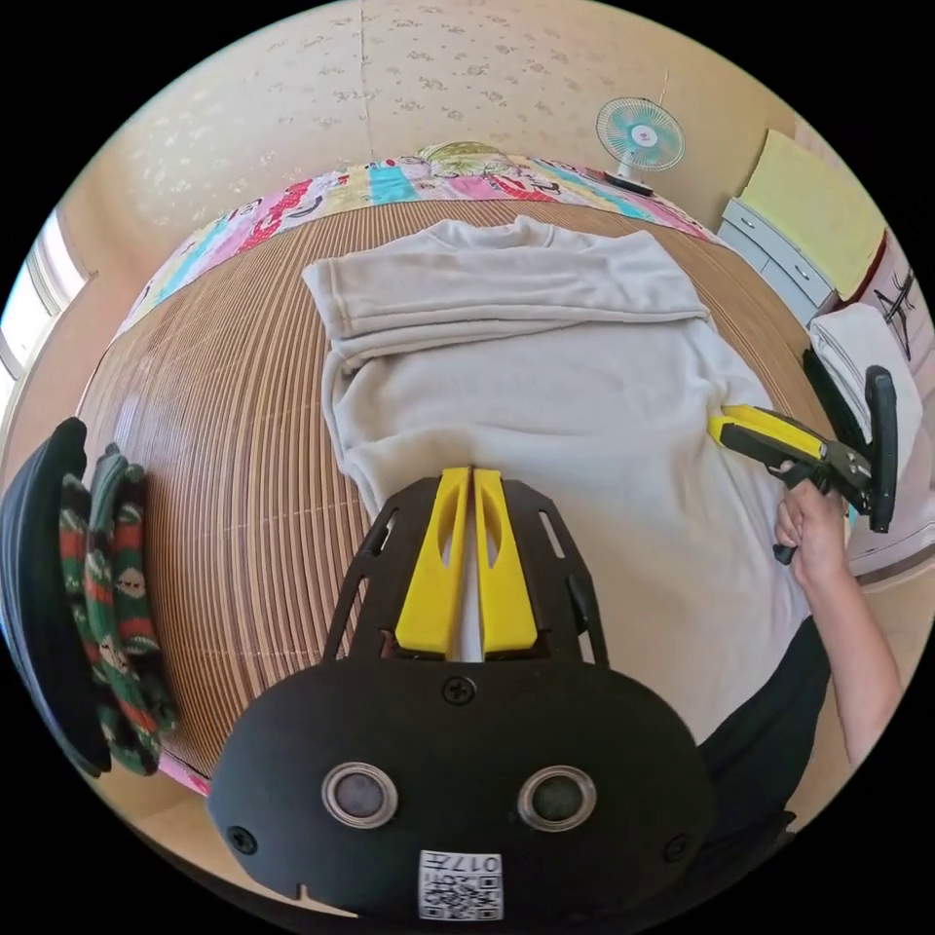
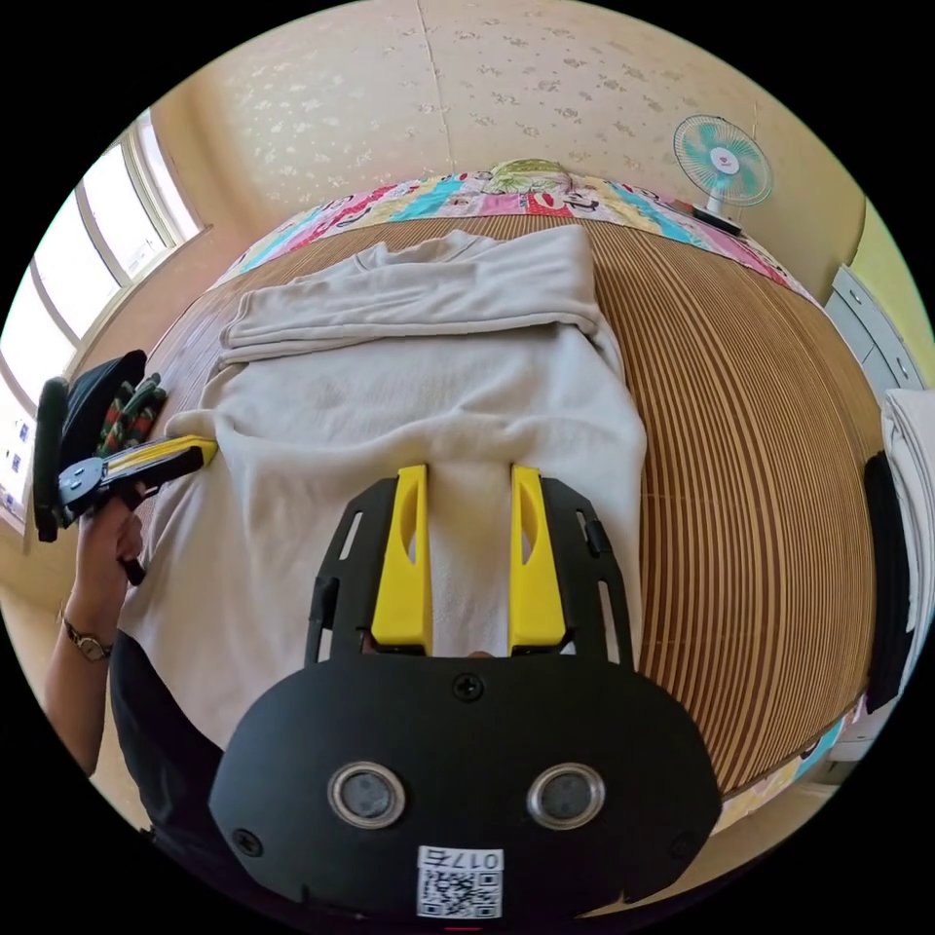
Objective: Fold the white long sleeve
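The white long sleeve shirt [image 1: 545, 409] [image 2: 419, 390] lies flat on a striped bamboo mat [image 1: 224, 438] [image 2: 760, 467], collar at the far end and both sleeves folded across the chest. In the left gripper view my left gripper [image 1: 472, 475] has its yellow jaws pressed together with a sliver of white cloth between them, at the shirt's side edge. The right gripper view has it at that same edge [image 2: 200, 450]. My right gripper [image 2: 467, 472] stands open over the shirt's lower body, cloth showing between the jaws. It reaches the opposite side edge [image 1: 723, 427] in the left gripper view.
A pile of dark and green-red patterned clothes [image 1: 97, 604] [image 2: 117, 399] sits by the mat's edge. Folded white clothes [image 1: 862, 360] [image 2: 911, 487] lie on the other side. A colourful quilt [image 1: 390, 185], a small fan [image 1: 640, 136] [image 2: 723, 161] and drawers [image 1: 779, 258] stand beyond.
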{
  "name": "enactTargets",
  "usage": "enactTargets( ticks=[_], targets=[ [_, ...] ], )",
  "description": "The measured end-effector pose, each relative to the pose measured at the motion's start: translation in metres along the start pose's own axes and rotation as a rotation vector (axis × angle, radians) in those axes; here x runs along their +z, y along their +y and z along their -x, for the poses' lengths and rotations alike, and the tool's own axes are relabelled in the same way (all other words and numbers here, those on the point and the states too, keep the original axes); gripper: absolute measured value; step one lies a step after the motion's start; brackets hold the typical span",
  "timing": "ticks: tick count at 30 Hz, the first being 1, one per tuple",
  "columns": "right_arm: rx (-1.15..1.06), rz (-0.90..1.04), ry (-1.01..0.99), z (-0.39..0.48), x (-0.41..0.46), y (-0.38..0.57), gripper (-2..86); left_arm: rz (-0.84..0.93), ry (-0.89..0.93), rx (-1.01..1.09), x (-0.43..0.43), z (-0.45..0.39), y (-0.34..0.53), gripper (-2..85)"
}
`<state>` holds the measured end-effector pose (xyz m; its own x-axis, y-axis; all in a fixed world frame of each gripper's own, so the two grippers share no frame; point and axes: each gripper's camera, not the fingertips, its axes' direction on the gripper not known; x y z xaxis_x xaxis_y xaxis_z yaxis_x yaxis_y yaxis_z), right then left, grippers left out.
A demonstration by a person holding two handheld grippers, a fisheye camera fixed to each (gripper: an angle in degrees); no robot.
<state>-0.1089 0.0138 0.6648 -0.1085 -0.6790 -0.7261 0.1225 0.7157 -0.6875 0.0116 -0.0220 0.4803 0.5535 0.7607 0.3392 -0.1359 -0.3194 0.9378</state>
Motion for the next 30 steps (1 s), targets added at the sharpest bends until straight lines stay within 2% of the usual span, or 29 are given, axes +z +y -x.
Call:
enactTargets(
  ticks=[2,5,6,10,12,15,18,23,28,30],
  targets=[
    [0.004,-0.009,-0.013,-0.006,0.0,0.003,12.7,-0.04,0.024,-0.038,-0.021,0.013,0.029,0.1],
    [0.007,-0.016,-0.022,-0.012,0.001,0.005,12.6,-0.204,0.043,-0.194,-0.068,0.041,0.109,1.4],
    [0.006,-0.017,-0.021,-0.013,0.001,0.005,12.6,-0.236,0.073,-0.251,-0.081,0.051,0.142,4.5],
    [0.008,-0.018,-0.025,-0.021,0.001,0.007,12.6,-0.138,0.174,-0.366,-0.09,0.072,0.217,12.2],
    [0.01,-0.018,-0.03,-0.025,0.001,0.008,12.5,-0.171,0.184,-0.365,-0.097,0.074,0.235,11.2],
    [0.009,-0.002,-0.038,-0.032,-0.002,0.007,11.6,-0.113,0.181,-0.404,-0.096,0.086,0.241,6.6],
    [0.097,0.022,-0.043,-0.051,-0.024,0.018,8.0,-0.071,0.289,-0.419,-0.102,0.105,0.247,5.0],
    [0.309,-0.136,-0.146,-0.112,-0.117,0.126,11.8,-0.142,0.569,-0.456,-0.122,0.147,0.28,4.9],
    [0.38,0.034,-0.134,-0.153,-0.117,0.203,11.7,-0.145,0.636,-0.47,-0.127,0.166,0.304,4.8],
    [0.348,-0.007,-0.147,-0.158,-0.123,0.218,7.6,-0.152,0.661,-0.49,-0.127,0.172,0.308,4.8]
  ],
)
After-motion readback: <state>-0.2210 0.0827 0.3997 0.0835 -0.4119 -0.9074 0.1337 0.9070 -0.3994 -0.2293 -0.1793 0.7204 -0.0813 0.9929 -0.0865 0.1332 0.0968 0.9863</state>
